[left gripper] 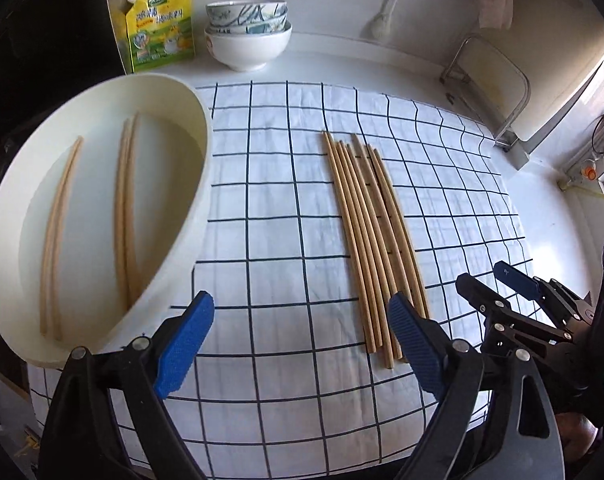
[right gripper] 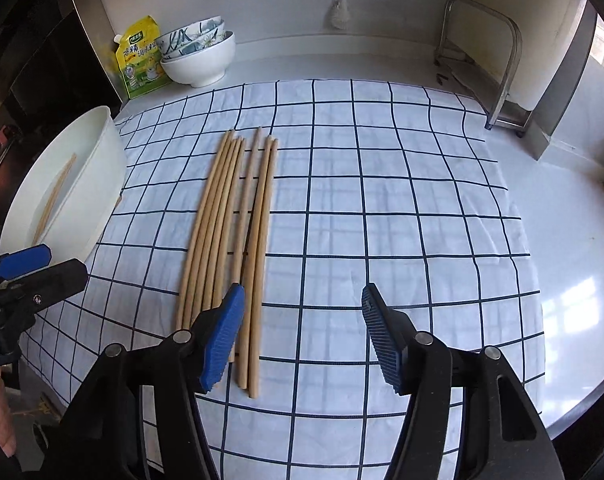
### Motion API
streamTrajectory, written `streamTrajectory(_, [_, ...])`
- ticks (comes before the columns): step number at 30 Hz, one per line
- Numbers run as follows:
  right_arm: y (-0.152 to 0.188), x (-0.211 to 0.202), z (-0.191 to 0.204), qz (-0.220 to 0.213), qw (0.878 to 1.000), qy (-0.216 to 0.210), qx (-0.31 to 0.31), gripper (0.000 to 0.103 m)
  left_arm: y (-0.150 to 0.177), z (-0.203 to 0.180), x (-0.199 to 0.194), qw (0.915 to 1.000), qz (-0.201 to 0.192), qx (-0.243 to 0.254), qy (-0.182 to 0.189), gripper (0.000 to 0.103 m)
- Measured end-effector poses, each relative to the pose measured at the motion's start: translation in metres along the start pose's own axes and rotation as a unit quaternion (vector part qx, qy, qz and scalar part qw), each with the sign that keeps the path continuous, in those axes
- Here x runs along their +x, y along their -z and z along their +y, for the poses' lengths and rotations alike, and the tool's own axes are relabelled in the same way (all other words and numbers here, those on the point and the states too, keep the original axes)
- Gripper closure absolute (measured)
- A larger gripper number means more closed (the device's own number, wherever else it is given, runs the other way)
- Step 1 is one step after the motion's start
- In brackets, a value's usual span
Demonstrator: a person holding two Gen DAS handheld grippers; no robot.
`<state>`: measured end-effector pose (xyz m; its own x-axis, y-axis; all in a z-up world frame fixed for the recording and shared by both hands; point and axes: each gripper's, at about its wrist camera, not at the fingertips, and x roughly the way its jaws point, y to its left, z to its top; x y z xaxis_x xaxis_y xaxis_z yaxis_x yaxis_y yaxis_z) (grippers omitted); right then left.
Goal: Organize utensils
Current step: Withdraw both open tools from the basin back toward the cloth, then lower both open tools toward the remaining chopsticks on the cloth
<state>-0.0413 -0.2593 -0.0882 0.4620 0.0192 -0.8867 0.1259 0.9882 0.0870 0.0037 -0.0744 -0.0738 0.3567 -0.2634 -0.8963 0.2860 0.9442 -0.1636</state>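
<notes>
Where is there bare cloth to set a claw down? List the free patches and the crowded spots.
Free: the checked cloth right of the loose chopsticks, out to its right edge; also the strip between the chopsticks and the white tub. Crowded: the back left corner, with the stacked bowls and yellow pouch.

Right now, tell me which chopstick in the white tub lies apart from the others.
The lone chopstick on the tub's left side; the others lie pressed together nearer the checked cloth.
</notes>
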Motion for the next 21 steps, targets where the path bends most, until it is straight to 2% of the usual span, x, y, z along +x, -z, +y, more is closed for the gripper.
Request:
streamTrajectory(9, [-0.007,0.025,-0.006,0.001,1.0,-0.009,-0.013,0.045,0.0,-0.007,0.022,0.9997,0.006,-0.01,-0.023,0.016])
streamTrajectory(21, [-0.01,0.047,0.0,0.014,0.999,-0.018,-0.026,0.045,0.001,0.001,0.039,0.9989,0.021,-0.03,-0.03,0.016])
